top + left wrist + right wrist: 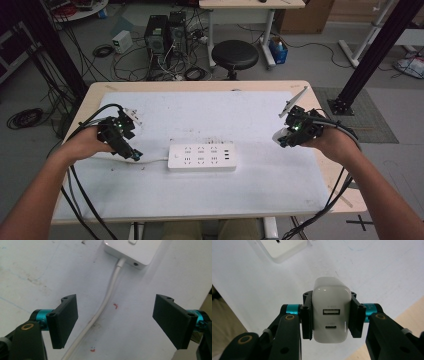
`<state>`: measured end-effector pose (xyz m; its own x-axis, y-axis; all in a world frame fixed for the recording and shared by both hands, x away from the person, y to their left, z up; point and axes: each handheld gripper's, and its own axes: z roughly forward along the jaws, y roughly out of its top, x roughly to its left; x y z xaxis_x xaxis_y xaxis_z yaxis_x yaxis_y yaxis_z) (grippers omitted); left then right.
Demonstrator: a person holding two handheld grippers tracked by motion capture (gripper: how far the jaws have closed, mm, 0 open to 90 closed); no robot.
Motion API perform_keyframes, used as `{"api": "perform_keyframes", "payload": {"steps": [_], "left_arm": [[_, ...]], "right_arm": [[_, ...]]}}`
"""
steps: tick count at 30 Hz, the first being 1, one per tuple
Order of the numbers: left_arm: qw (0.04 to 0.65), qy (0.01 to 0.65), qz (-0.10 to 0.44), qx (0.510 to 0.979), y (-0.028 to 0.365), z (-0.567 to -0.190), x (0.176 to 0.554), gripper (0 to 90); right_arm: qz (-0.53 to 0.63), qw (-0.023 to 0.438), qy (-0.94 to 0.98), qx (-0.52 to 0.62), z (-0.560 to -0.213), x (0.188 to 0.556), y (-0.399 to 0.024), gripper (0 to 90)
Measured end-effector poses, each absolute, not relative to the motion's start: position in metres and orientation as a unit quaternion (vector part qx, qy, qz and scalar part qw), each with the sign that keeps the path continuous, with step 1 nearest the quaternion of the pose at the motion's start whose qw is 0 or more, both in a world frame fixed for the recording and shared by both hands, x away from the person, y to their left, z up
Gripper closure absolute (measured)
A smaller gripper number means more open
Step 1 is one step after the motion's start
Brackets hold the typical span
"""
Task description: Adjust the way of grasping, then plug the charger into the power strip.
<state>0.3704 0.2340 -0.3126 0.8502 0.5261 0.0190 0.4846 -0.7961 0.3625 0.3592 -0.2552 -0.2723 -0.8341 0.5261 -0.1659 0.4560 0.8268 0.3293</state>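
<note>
While my right gripper (332, 315) clamps its fingers on the flat sides of the light, hard, glossy charger (331, 310) above the desk (260, 195), my left gripper (115, 322) gapes empty.

High view is dim and soft, low resolution; floor beyond the table (320, 95) is dark, white mat is the brightest area. Left gripper view: even overhead light, faint soft shadows under the left tool (115, 321), mat slightly overexposed, near parts at bottom corners blurred. Right gripper view: white charger (331, 312) sharp, with glossy glare on its top edge and face; background mat washed out, power strip (284, 247) out of focus.
</note>
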Motion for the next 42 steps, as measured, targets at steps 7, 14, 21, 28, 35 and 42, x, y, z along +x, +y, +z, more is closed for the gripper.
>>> {"api": "perform_keyframes", "payload": {"steps": [7,14,21,28,35,42], "left_arm": [[0.192,0.268,0.093,0.939,0.238,-0.304,0.366,20.3],[0.197,0.255,0.093,0.942,0.236,-0.303,0.361,20.3],[0.184,0.246,0.101,0.946,0.235,-0.305,0.361,20.3],[0.183,0.246,0.101,0.946,0.230,-0.315,0.359,20.3],[0.184,0.241,0.100,0.948,0.230,-0.322,0.358,20.3],[0.184,0.239,0.100,0.948,0.230,-0.329,0.358,20.3]], "right_arm": [[0.121,0.142,0.949,0.256,-0.273,0.356,-0.257,62.0],[0.133,0.140,0.949,0.250,-0.272,0.353,-0.254,62.0],[0.143,0.131,0.953,0.234,-0.271,0.357,-0.236,62.0],[0.171,0.111,0.958,0.201,-0.267,0.369,-0.202,62.0],[0.168,0.092,0.968,0.160,-0.271,0.382,-0.155,62.0],[0.161,0.076,0.976,0.126,-0.290,0.396,-0.118,62.0]]}}
